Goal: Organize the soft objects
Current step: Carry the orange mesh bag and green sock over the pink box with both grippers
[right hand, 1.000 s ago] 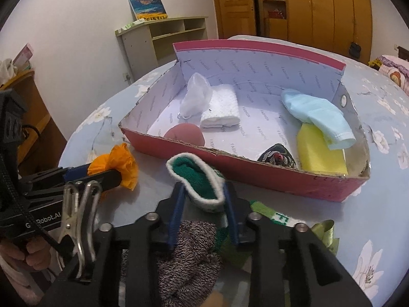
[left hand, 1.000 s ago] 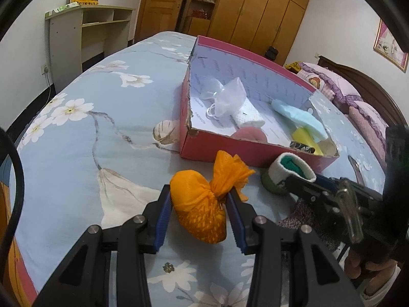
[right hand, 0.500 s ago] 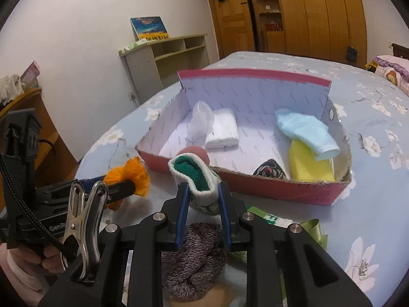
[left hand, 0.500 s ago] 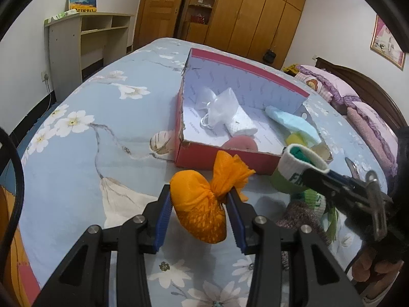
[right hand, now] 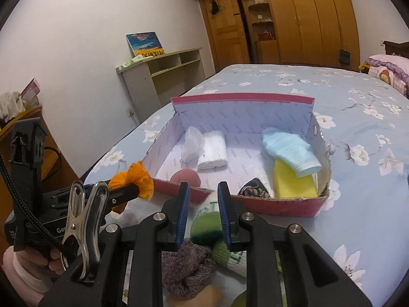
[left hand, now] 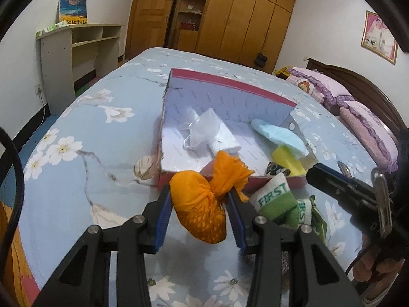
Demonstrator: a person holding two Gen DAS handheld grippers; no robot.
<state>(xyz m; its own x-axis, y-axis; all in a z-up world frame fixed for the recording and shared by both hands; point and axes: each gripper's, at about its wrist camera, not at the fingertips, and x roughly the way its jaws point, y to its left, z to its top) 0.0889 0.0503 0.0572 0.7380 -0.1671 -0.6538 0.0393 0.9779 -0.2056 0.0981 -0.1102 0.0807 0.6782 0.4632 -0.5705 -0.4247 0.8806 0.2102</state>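
My left gripper [left hand: 198,204] is shut on an orange mesh pouch [left hand: 202,204], held above the flowered bedsheet just in front of the red cardboard box [left hand: 230,84]. The pouch [right hand: 139,179] also shows at the left of the right wrist view. A green and white sock [right hand: 205,223] marked FIRST sits blurred between the blue pads of my right gripper [right hand: 204,204], which is shut on it. From the left wrist view the sock [left hand: 273,197] hangs to the right of the pouch. The box [right hand: 242,99] holds a clear bag, a white towel [right hand: 213,151], a light blue sock [right hand: 288,148] and a yellow sponge [right hand: 291,181].
A grey-purple knitted piece [right hand: 186,268] lies on the bed under my right gripper. More green and white fabric [left hand: 304,209] lies beside it. A pale shelf unit [left hand: 76,51] stands left of the bed, pillows [left hand: 319,87] at the far right. A person's hand [right hand: 28,263] grips the left tool.
Both grippers have risen with their loads, so the box sits lower and its inside shows more. The right pads closed tighter on the sock and lifted it off the knitted piece.
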